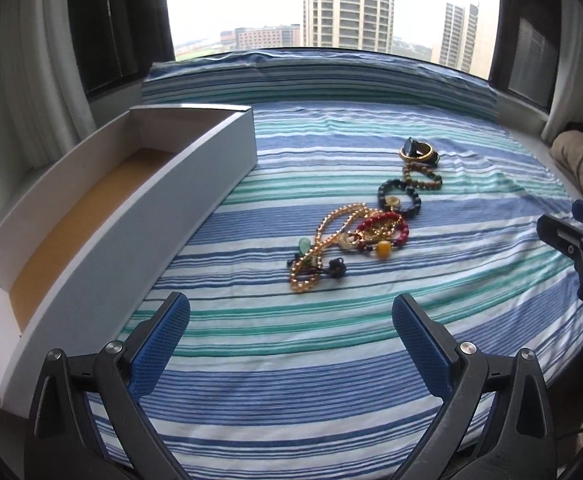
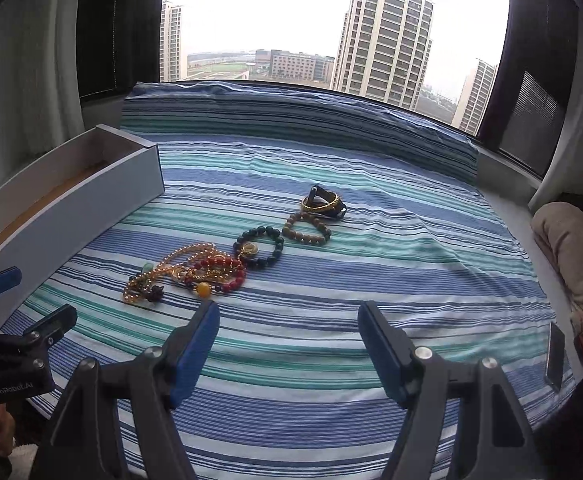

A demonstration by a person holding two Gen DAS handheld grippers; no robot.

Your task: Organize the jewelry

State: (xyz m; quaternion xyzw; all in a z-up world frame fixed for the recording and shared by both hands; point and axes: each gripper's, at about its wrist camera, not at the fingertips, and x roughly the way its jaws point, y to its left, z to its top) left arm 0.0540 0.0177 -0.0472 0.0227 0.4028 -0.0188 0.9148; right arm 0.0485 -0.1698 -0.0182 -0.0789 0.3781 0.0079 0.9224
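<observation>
Nothing is sitting in the long white box yet, so the sorting is, by my judgement, only starting. The left gripper is hovering spread and holding nothing, with the box lying ahead to its left. The right gripper is likewise hanging wide apart and bare. All the jewelry is lying on the striped cloth ahead of both: the gold bead necklace nearest, tangled with the red bracelet, then the dark bracelet, brown bracelet and watch with bangle farthest
</observation>
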